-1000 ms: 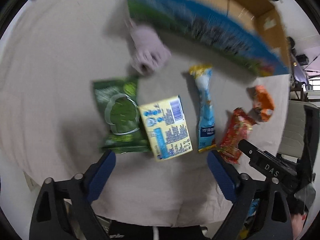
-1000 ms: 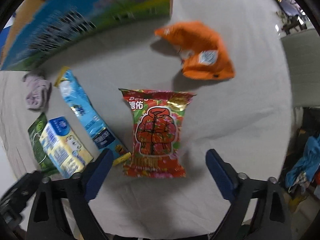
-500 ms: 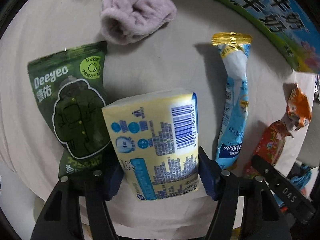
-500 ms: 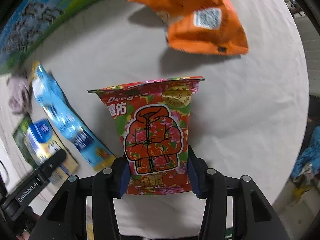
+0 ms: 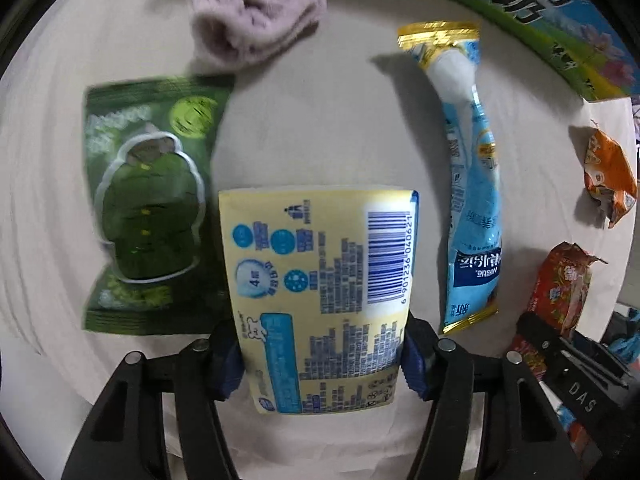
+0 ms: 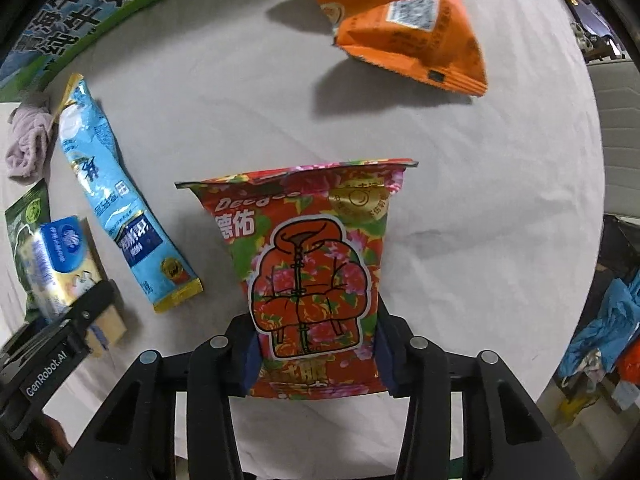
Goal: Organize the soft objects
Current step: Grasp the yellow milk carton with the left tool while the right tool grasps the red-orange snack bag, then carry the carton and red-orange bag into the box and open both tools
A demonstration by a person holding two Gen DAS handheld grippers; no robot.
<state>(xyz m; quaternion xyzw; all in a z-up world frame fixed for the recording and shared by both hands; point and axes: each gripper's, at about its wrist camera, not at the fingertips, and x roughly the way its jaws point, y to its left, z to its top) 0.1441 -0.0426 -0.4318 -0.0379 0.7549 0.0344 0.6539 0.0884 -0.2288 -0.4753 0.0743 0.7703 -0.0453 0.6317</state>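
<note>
The left gripper [image 5: 322,354] has its blue-padded jaws pinching the near end of a soft pale-yellow tissue pack with a barcode [image 5: 320,288], which overlaps the right edge of a flat green foil wipes pouch [image 5: 148,208] on the white cloth-covered table [image 5: 312,120]. The right gripper [image 6: 316,354] likewise clamps the near end of a red floral foil wipes pouch [image 6: 310,264]. Far from the yellow pack lie a fluffy lilac sock [image 5: 252,20] and, to its right, a long light-blue foil sachet [image 5: 472,184]; a crumpled orange foil packet [image 6: 404,32] sits far right, and a printed blue-green cardboard box [image 5: 540,12] runs along the far edge. Both grips bite only the packs' ends, so each could sag, fold or slip out when lifted. The yellow pack might also drag the green pouch along, since they overlap.
</note>
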